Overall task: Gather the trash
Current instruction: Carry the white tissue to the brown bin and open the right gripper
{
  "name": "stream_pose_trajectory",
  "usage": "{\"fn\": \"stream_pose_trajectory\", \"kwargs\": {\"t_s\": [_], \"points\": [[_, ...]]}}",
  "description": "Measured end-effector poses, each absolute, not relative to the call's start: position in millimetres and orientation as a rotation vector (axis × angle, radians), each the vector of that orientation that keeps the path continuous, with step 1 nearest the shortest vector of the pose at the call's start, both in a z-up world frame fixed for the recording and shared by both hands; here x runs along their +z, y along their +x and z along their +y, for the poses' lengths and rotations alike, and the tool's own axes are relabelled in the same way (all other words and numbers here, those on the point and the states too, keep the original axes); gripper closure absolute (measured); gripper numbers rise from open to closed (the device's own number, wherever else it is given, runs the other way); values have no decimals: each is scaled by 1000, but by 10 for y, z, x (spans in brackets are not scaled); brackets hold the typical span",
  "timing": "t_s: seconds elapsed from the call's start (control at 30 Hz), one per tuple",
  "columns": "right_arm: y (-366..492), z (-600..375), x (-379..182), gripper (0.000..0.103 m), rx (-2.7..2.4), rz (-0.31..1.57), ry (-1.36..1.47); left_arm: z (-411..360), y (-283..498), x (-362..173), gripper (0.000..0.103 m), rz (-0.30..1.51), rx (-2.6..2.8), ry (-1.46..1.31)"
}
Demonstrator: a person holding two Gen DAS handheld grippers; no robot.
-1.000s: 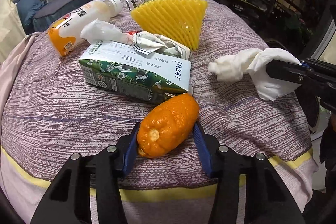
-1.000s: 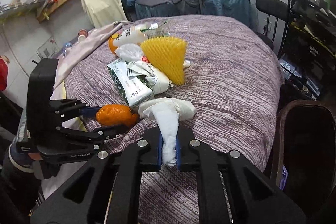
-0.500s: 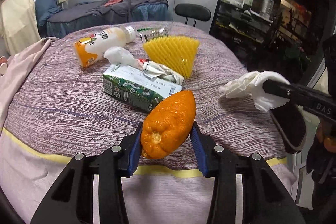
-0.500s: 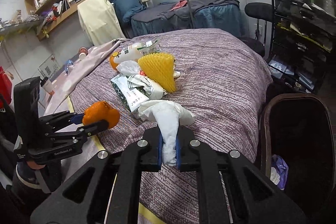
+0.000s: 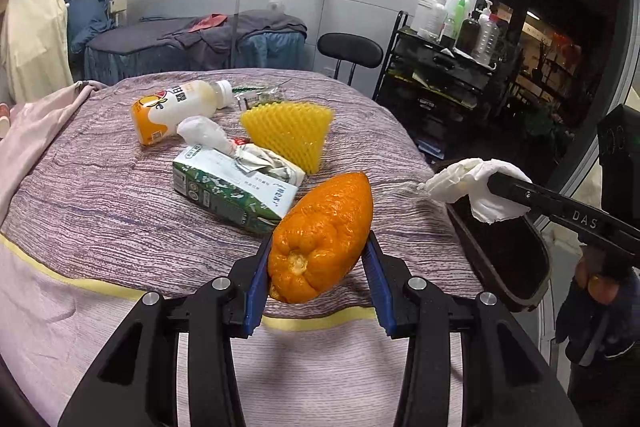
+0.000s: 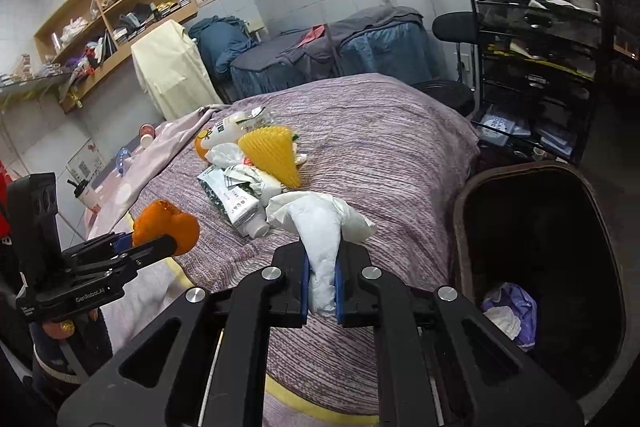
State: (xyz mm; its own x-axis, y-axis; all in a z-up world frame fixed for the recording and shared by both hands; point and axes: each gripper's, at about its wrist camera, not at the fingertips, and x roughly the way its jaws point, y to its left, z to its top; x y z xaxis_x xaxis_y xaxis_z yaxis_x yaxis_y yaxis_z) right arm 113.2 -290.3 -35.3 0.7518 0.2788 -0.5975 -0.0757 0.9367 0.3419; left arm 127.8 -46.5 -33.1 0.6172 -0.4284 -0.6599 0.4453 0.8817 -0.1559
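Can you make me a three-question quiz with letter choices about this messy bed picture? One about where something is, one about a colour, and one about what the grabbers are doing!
1. Where is the dark bin?
A. beside the bed
B. on the shelf
C. on the chair

2. What colour is the foam net?
A. blue
B. yellow
C. red

3. What does the right gripper hold?
A. a bottle
B. nothing
C. a white tissue

Answers:
1 A, the bin stands at the bed's edge in the right wrist view.
2 B, the net lying behind the green carton is bright yellow.
3 C, its jaws pinch the tissue, while the left gripper holds the orange peel.
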Motion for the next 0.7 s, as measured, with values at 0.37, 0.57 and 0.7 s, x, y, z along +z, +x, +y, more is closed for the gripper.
{"fn": "stream_pose_trajectory", "kwargs": {"t_s": [0.37,0.57,0.7], "points": [[893,-3377,-373,93,85,669,366,-767,1142,-262,60,738,-574,15],[796,-3611,-456,93,20,672,399,-929,1088,-251,60,735,-612,21],[772,-3770,-563,93,-23,685,422,-1027,1065,-253,60,738,-636,21]]}}
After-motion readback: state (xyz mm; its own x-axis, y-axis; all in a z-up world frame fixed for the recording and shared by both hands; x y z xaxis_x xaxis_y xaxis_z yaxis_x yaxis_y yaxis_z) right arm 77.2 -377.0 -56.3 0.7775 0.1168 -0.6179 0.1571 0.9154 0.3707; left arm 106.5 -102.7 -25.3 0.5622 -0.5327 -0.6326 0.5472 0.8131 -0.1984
